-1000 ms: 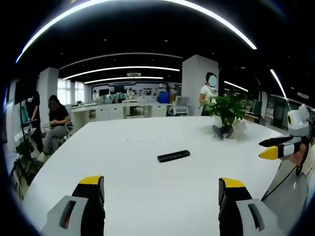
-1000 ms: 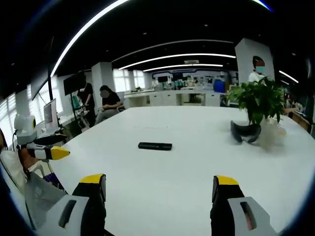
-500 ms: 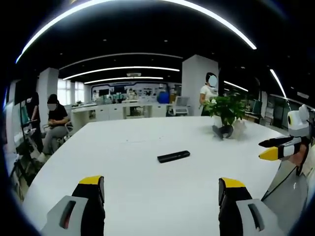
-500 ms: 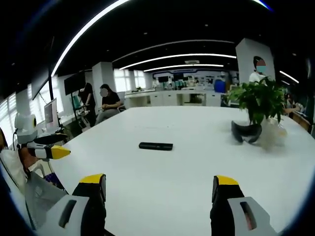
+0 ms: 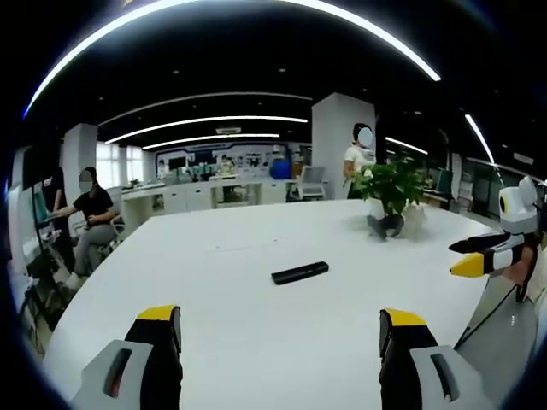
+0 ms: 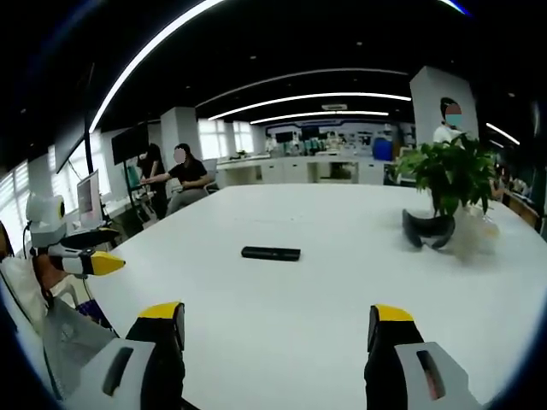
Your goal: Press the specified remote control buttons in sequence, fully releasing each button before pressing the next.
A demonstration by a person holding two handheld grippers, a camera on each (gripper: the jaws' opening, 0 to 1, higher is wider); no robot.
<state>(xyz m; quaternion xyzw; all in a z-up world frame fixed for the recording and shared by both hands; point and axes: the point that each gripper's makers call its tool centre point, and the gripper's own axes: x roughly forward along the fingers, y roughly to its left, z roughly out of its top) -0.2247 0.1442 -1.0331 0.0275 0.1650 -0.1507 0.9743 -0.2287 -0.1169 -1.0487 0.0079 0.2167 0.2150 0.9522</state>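
A slim black remote control lies flat near the middle of the white table, well ahead of my left gripper, whose jaws stand wide apart with nothing between them. From the other side the remote lies beyond my right gripper, also open and empty. At the right edge of the left gripper view the right gripper hangs off the table's side. The left gripper comes in at the left edge of the right gripper view.
A potted green plant stands at the far right of the table, with a dark curved object at its base. A person sits past the far left corner. Another person stands behind the plant by a white pillar.
The remote has not moved and both grippers stay open. The left gripper view has shifted slightly. The seated person at the back has leaned and reached an arm out.
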